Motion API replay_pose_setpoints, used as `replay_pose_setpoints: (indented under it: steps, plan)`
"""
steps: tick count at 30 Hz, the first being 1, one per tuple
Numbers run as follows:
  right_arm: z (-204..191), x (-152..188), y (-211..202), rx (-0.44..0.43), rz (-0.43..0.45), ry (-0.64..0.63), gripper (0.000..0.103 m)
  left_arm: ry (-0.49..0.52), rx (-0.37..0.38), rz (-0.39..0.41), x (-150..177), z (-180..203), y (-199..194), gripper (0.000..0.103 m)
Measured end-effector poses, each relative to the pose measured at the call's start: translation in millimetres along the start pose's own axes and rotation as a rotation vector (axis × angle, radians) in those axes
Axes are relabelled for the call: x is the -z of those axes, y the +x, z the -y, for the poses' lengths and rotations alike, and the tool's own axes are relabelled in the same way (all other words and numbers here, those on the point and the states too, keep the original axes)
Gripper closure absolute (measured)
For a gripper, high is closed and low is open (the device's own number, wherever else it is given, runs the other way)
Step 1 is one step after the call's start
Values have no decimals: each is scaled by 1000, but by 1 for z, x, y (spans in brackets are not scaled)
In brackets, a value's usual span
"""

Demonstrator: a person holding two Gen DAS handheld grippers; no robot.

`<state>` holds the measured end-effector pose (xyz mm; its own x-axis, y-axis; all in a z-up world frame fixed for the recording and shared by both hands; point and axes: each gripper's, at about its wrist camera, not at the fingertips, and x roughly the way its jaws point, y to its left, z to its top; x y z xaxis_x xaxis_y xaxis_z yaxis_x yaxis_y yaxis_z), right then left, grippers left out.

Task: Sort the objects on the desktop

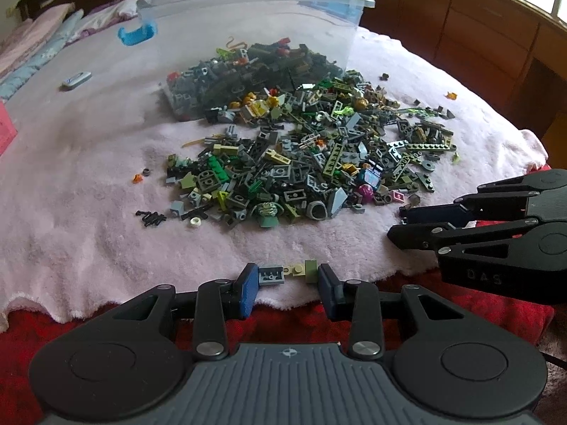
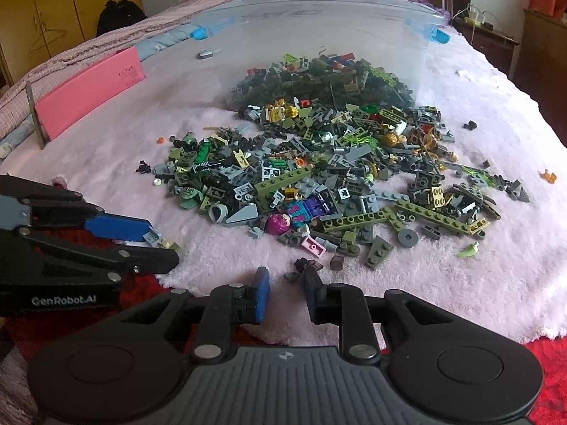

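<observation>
A big pile of small toy bricks [image 1: 304,156], mostly grey, olive and green, spills from a clear plastic bin [image 1: 248,24] lying on its side on a pink fluffy blanket [image 1: 71,212]. My left gripper [image 1: 287,276] is shut on a short chain of joined bricks [image 1: 287,272], grey at left, tan and olive at right, near the blanket's front edge. It also shows in the right wrist view [image 2: 159,239]. My right gripper [image 2: 285,283] is open and empty, just short of a few dark loose pieces [image 2: 304,265]. It shows at the right in the left wrist view [image 1: 400,223].
A pink box [image 2: 88,95] stands at the left of the blanket. A small grey object [image 1: 76,80] lies at the far left. Stray pieces lie around the pile, such as an orange one [image 2: 548,176]. Red fabric [image 1: 301,322] shows under the blanket's front edge. Wooden cabinets stand behind.
</observation>
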<state>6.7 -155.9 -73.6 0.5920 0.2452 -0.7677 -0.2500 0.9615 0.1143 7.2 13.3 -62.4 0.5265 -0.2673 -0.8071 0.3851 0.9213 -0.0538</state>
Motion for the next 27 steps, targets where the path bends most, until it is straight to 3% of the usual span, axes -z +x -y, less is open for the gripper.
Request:
replay_pose_setpoints:
  steps: [6, 23, 27]
  plan:
    - [0, 0, -1, 6, 5, -4, 92, 0, 7, -5, 1, -1, -2, 65]
    - [-2, 2, -5, -1, -1, -11, 92, -42, -35, 11, 4, -12, -9, 64]
    - [-2, 3, -5, -3, -3, -10, 92, -26, -9, -1, 3, -10, -8, 64]
